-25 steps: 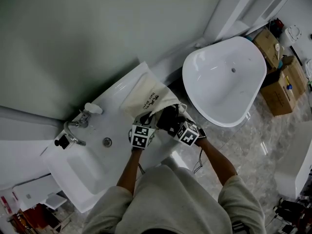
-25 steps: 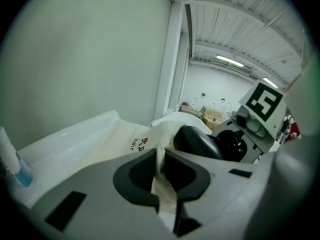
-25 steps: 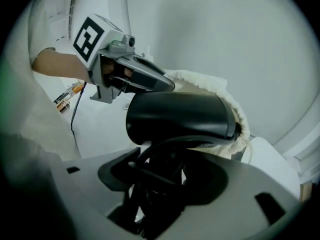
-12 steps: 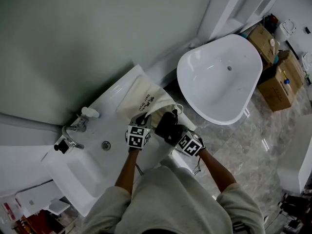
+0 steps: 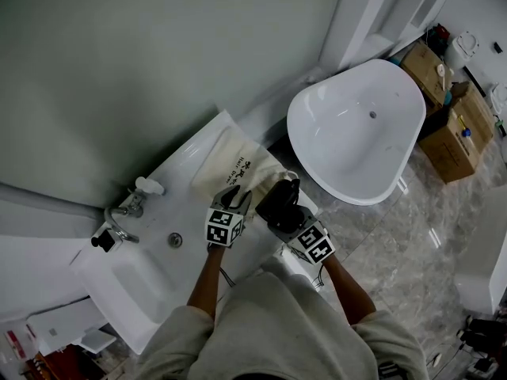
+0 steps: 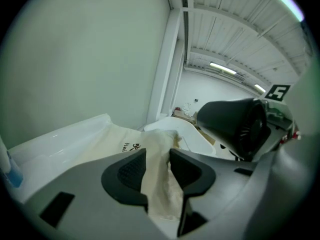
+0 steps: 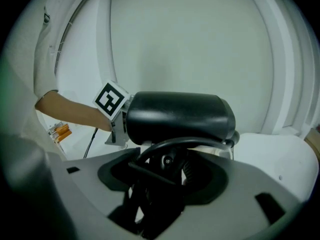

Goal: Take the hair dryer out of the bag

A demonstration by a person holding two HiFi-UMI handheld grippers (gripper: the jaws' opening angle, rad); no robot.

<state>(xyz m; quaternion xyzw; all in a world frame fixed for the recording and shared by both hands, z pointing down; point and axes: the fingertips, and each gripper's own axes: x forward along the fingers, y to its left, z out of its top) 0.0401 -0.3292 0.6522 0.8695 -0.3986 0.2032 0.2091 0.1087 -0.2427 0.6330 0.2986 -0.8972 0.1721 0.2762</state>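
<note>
My right gripper [image 7: 167,181] clamps the black hair dryer [image 7: 180,116] by its handle, holding it clear of the cream drawstring bag [image 5: 238,163] on the vanity top [image 5: 190,204]. My left gripper's [image 6: 159,166] jaws have just been opening; bag cloth lies loose between them.

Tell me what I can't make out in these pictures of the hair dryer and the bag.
Hair dryer handle: right gripper view, covered by its looped cord and the right gripper shut on it.
Bag print: left gripper view, cut off by the left gripper, whose jaws have just been opening with cloth between them; head view, too small.
Inside of the bag: no view looks into its mouth.
</note>
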